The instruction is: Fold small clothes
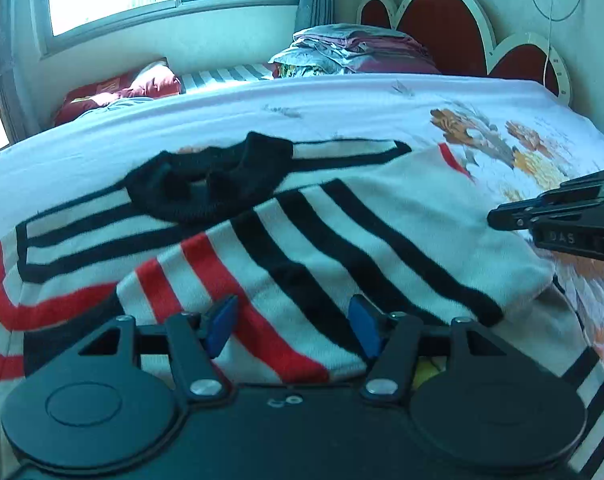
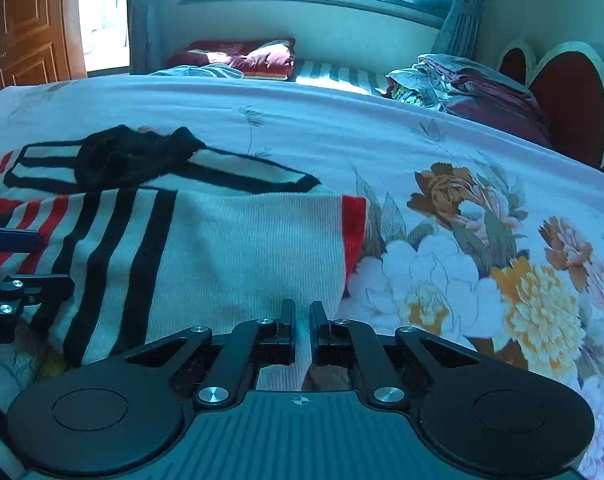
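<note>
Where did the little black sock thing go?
The black sock lies on top of the striped sweater, at its far edge, left of middle in both views.

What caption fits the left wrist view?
Open left gripper above a folded striped sweater on a floral bedsheet, right gripper alongside.

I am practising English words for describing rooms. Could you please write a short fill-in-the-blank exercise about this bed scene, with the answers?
1. The white knitted sweater with black and red stripes lies on the ____ bedsheet.
2. The left gripper is ____, blue pads apart above the sweater.
3. The right gripper is ____, empty.
4. The sweater's knitted collar is ____ in colour.

Answers: floral; open; shut; black
</note>
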`<state>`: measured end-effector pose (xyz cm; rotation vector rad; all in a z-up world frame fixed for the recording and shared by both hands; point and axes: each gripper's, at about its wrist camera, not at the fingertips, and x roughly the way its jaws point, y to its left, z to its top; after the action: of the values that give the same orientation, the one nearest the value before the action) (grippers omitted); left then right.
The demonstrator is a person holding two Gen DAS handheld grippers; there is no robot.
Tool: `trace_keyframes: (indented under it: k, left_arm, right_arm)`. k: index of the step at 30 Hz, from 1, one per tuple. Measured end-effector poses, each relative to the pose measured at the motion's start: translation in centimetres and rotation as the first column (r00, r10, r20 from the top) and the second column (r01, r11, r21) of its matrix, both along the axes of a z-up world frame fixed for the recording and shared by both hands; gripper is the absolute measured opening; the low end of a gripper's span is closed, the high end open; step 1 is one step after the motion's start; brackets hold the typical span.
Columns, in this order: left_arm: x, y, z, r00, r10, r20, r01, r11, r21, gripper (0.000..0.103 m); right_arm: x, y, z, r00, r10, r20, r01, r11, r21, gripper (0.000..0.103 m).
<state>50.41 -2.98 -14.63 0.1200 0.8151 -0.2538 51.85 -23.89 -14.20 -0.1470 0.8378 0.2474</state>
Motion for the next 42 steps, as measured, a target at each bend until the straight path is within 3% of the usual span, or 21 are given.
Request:
trace_keyframes:
  k: [4, 7, 11, 14, 18, 21, 22, 24, 25, 28, 32, 34, 38, 42]
  left_arm:
    - [-1.6, 0.6, 0.6, 1.0, 0.014, 0.016, -0.014, 1.0, -0.001, 0.058]
    - [-2.3, 0.8, 0.7, 1.0, 0.011, 0.024, -0.011, 1.0, -0.005, 0.059]
    - [-2.0, 1.4, -0.4, 1.0, 0.027, 0.001, -0.027, 0.999, -0.036, 0.064]
    - [-2.3, 2.0, 0.7, 0.999, 0.041, 0.009, -0.04, 0.998, -0.04, 0.062]
    - [-3.9, 6.1, 2.0, 0.99, 0.136, 0.031, -0.134, 0.988, -0.079, 0.067]
    - [-5.9, 11.4, 2.8, 0.964, 0.263, 0.043, -0.258, 0.961, -0.095, 0.067]
    - [-6.7, 13.5, 3.0, 0.947, 0.317, 0.043, -0.312, 0.945, -0.1, 0.067]
    - [-8.6, 17.7, 3.4, 0.911, 0.41, 0.046, -0.403, 0.908, -0.113, 0.067]
    - [-9.5, 19.7, 3.5, 0.892, 0.451, 0.042, -0.444, 0.889, -0.116, 0.067]
    - [-12.5, 25.7, 3.6, 0.812, 0.584, 0.018, -0.578, 0.807, -0.125, 0.065]
    - [-16.2, 33.1, 3.4, 0.663, 0.748, -0.035, -0.737, 0.644, -0.203, 0.062]
    - [-17.6, 36.0, 3.4, 0.604, 0.795, -0.052, -0.781, 0.577, -0.239, 0.061]
    - [-19.1, 40.0, 3.4, 0.524, 0.848, -0.08, -0.822, 0.478, -0.311, 0.059]
    - [-19.7, 42.6, 3.0, 0.48, 0.871, -0.106, -0.831, 0.413, -0.372, 0.055]
  right_arm:
    - [-3.3, -0.2, 0.5, 1.0, -0.022, 0.019, 0.022, 1.0, -0.01, 0.007]
    - [-5.5, 0.0, 1.6, 0.999, -0.026, 0.045, 0.023, 0.997, 0.069, 0.007]
    - [-5.7, 1.0, -0.7, 0.999, -0.036, -0.02, 0.036, 0.999, 0.038, 0.007]
    - [-6.2, 1.3, 0.6, 0.998, -0.056, 0.006, 0.056, 0.997, 0.051, 0.007]
    - [-7.5, 0.8, 2.2, 0.993, -0.109, 0.049, 0.103, 0.987, 0.12, 0.007]
    - [-8.4, 1.2, 2.8, 0.99, -0.134, 0.053, 0.125, 0.981, 0.146, 0.008]
    - [-8.7, 1.4, 2.9, 0.989, -0.134, 0.055, 0.124, 0.981, 0.152, 0.012]
    - [-9.2, 2.2, 3.0, 0.989, -0.136, 0.05, 0.126, 0.978, 0.165, 0.065]
    - [-9.4, 2.6, 3.1, 0.99, -0.132, 0.055, 0.12, 0.977, 0.176, 0.069]
    - [-9.8, 4.3, 2.9, 0.994, -0.094, 0.05, 0.084, 0.98, 0.179, 0.068]
    - [-9.4, 6.6, 2.8, 0.995, -0.084, 0.054, 0.073, 0.982, 0.172, 0.061]
    - [-9.0, 7.6, 3.1, 0.995, -0.087, 0.052, 0.076, 0.98, 0.186, 0.053]
    - [-8.2, 9.6, 3.7, 0.994, -0.095, 0.052, 0.082, 0.971, 0.225, 0.037]
    - [-7.8, 11.7, 4.2, 0.995, -0.087, 0.053, 0.072, 0.97, 0.231, 0.036]
